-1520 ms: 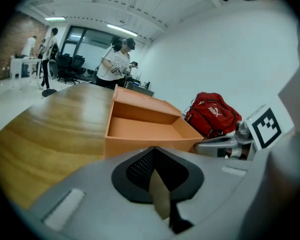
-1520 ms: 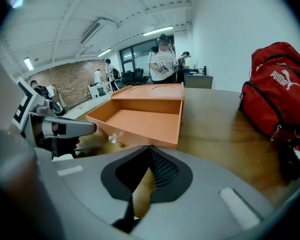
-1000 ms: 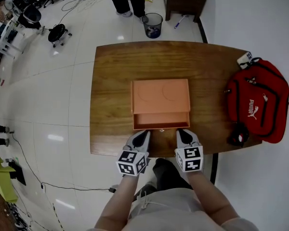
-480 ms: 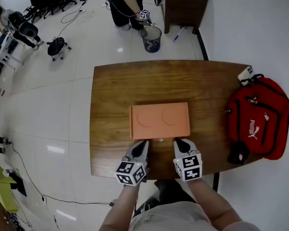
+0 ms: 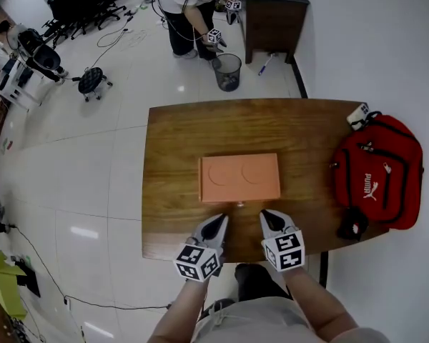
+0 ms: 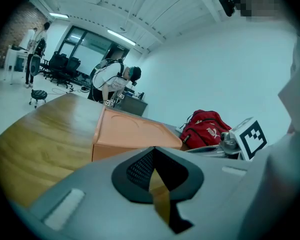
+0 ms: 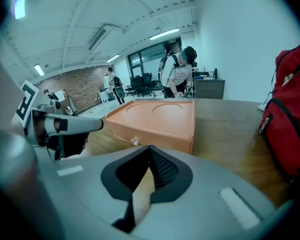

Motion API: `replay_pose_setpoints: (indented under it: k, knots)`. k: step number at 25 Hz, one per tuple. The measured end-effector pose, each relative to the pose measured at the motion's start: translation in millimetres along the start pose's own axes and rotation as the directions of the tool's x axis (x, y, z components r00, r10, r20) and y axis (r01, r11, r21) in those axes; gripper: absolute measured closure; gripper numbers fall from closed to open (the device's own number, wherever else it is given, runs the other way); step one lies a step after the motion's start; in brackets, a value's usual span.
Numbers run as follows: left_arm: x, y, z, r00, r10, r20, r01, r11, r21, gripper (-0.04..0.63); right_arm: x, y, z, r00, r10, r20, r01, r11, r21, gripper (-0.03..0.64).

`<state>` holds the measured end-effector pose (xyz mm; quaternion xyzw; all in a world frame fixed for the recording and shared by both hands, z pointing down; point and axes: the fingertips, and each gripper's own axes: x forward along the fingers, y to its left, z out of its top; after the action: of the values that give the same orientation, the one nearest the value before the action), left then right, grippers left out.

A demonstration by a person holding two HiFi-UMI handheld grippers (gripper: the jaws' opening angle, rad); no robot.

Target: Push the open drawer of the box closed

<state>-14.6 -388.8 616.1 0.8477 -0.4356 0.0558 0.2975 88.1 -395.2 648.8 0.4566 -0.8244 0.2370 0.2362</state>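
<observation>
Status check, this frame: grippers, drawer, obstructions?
Both shut, empty: left gripper, right gripper, clear of the box. Its drawer flush, closed. Nothing blocking; red backpack aside.

The only legible word is the brand name "PUMA", printed in white on the front of the red fabric backpack (image 5: 377, 171), which lies at the right end of the brown wooden bench (image 5: 171, 156). The left gripper view shows the same white word on the bag. The left hand-held gripper (image 5: 220, 221) and right hand-held gripper (image 5: 267, 216) each carry black-and-white square marker patterns, without readable letters or numbers.
</observation>
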Motion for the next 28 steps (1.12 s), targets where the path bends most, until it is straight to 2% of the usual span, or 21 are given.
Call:
replay_pose_setpoints:
  k: [3, 5, 8, 10, 12, 16, 21, 23, 25, 28]
  knots:
    - [-22.8, -20.2, 12.3, 0.998, -0.047, 0.035, 0.045, 0.997, 0.058, 0.589, -32.4, 11.6, 21.4, 0.994, -0.004, 0.110, 0.007, 0.999, -0.031, 0.611]
    - [-43.0, -40.6, 22.5, 0.993, -0.095, 0.064, 0.087, 0.988, 0.128, 0.589, -59.7, 20.7, 39.1, 0.980, -0.028, 0.195, 0.043, 0.996, -0.076, 0.611]
    - [-81.2, -75.0, 35.6, 0.982, -0.157, 0.107, 0.124, 0.956, 0.264, 0.589, -103.4, 42.5, 57.1, 0.953, -0.047, 0.300, 0.088, 0.988, -0.123, 0.611]
    - [-110.5, -95.0, 44.6, 0.974, -0.179, 0.142, 0.120, 0.930, 0.347, 0.589, -131.9, 63.7, 62.0, 0.936, -0.044, 0.350, 0.096, 0.986, -0.133, 0.611]
    - [-142.7, -113.8, 53.4, 0.963, -0.194, 0.186, 0.107, 0.911, 0.398, 0.589, -159.8, 87.6, 60.8, 0.922, -0.033, 0.385, 0.093, 0.986, -0.138, 0.611]
    - [-210.0, -146.4, 59.4, 0.943, -0.203, 0.264, 0.072, 0.898, 0.434, 0.589, -211.6, 136.9, 45.9, 0.903, -0.014, 0.429, 0.098, 0.980, -0.173, 0.611]
    - [-274.1, -171.8, 27.5, 0.948, -0.194, 0.254, 0.058, 0.886, 0.461, 0.589, -271.8, 194.3, 22.4, 0.878, -0.021, 0.478, 0.166, 0.950, -0.263, 0.611]
    - [-296.9, -184.0, 15.4, 0.942, -0.205, 0.267, 0.062, 0.886, 0.460, 0.589, -292.3, 215.0, 12.2, 0.865, -0.015, 0.502, 0.188, 0.936, -0.297, 0.611]
    - [-317.7, -197.4, 5.1, 0.936, -0.215, 0.279, 0.066, 0.885, 0.461, 0.589, -310.5, 230.2, 1.8, 0.859, -0.016, 0.511, 0.188, 0.939, -0.287, 0.611]
    - [-345.1, -213.0, -6.0, 0.938, -0.189, 0.291, 0.026, 0.874, 0.486, 0.589, -332.2, 245.4, -16.9, 0.861, -0.026, 0.508, 0.172, 0.955, -0.243, 0.611]
